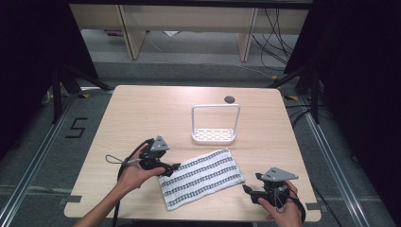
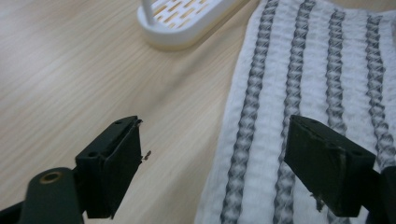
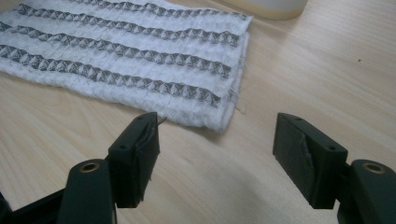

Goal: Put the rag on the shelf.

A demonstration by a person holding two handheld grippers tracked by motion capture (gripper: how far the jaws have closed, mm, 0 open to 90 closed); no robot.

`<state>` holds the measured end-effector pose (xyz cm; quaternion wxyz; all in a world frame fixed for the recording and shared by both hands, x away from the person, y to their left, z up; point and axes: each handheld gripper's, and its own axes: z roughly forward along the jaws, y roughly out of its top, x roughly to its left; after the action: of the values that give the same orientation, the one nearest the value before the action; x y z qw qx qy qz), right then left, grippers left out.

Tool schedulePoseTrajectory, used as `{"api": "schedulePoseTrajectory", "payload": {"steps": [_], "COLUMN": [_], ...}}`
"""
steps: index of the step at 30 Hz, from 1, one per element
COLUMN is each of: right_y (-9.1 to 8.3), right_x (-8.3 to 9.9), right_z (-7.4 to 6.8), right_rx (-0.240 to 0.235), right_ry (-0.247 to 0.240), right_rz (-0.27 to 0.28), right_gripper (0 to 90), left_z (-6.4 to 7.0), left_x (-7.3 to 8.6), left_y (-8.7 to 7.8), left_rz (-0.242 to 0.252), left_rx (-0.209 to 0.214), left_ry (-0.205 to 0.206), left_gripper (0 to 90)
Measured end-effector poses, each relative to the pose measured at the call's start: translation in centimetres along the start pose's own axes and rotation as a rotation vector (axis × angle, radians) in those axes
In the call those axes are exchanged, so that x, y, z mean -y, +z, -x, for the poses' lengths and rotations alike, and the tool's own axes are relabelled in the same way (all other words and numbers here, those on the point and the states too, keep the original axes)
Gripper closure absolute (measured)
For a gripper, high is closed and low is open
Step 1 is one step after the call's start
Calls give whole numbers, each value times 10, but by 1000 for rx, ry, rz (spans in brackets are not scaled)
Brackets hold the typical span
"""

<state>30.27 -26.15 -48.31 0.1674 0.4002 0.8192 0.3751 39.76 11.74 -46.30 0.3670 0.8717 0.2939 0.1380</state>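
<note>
Cloth (image 1: 202,178), striped grey on white, lay flat on the table (image 1: 142,113) near its front edge, between our two hands, with the white rack (image 1: 213,135) standing just beyond it. Our left claw (image 1: 173,167) hung wide at the cloth's left end, one jaw over the stripes and the other over bare wood (the left gripper view showed this plainly). Our right claw (image 1: 248,190) was also spread wide and empty, just short of the right corner, a little apart from the hem. We judged that both ends were about to be pinched. The risk lay in the thin weave: a claw closing too high would catch nothing, one jaw on wood might only shove the cloth into a wrinkle, and uneven grips would drag it askew toward the rack.
</note>
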Motion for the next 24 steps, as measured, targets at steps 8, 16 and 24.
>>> {"api": "schedulePoseTrajectory", "payload": {"steps": [8,16,24], "right_y": [5,13,23], "right_x": [-2,-4,-8], "right_z": [1,3,1], "right_rx": [-5,-13,-18], "right_ry": [1,-21,-38], "right_rz": [-22,-33,-53], "right_gripper": [366,388,412], "left_z": [17,28,29], "left_x": [-36,-67,-85], "left_y": [45,84,108], "left_rz": [-47,-86,-100], "left_rx": [112,151,174], "left_ry": [45,119,135], "left_gripper": [279,352,418]}}
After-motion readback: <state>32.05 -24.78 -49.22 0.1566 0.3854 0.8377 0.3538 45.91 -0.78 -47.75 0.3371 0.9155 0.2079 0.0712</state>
